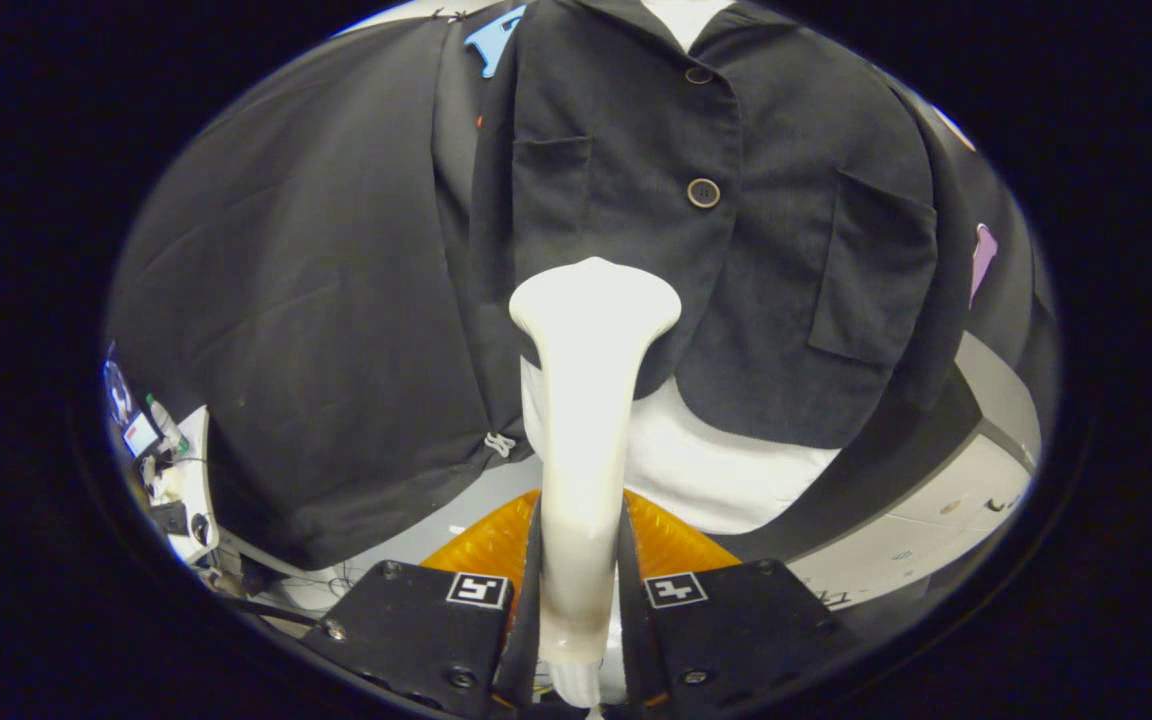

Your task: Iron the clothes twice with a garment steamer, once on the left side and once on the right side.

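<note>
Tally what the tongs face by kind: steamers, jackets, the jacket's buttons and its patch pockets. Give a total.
Garment steamer, clamped between the tongs, head against the jacket's lower front: 1
Black jacket over a white form: 1
Buttons on the jacket: 2
Patch pockets on the jacket: 2
Total: 6

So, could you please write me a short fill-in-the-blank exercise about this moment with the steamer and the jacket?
1. The gripper is shut on the ____ of the white garment steamer.
2. The steamer's head is at the jacket's lower ____.
3. The black jacket is closed with ____.
4. Under the jacket shows a ____ garment.

Missing words: handle; hem; buttons; white
</note>
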Tool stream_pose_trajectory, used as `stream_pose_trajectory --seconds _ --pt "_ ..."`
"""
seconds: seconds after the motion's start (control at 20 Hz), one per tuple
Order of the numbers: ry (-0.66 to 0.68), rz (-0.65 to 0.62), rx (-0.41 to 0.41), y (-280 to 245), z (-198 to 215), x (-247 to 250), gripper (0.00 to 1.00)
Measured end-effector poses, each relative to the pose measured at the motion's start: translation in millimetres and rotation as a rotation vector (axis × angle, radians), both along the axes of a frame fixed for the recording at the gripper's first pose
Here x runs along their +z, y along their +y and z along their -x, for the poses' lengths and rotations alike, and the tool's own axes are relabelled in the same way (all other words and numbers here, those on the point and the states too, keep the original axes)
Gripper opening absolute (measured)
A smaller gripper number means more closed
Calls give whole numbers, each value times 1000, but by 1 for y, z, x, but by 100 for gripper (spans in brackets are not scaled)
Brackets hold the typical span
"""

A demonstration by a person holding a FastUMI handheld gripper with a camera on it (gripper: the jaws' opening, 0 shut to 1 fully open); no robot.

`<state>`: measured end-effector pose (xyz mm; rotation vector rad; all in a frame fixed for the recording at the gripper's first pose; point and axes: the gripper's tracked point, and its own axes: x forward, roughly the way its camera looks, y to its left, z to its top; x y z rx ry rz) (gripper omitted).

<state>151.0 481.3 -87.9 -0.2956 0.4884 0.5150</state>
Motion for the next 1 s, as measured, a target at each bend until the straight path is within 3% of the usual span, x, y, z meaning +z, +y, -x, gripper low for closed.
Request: stream_pose_trajectory --seconds 0.5,1.0 --pt "20 -39 -42 -84 23 1 36" --pt "-3 -175 -254 -266 84 15 36"
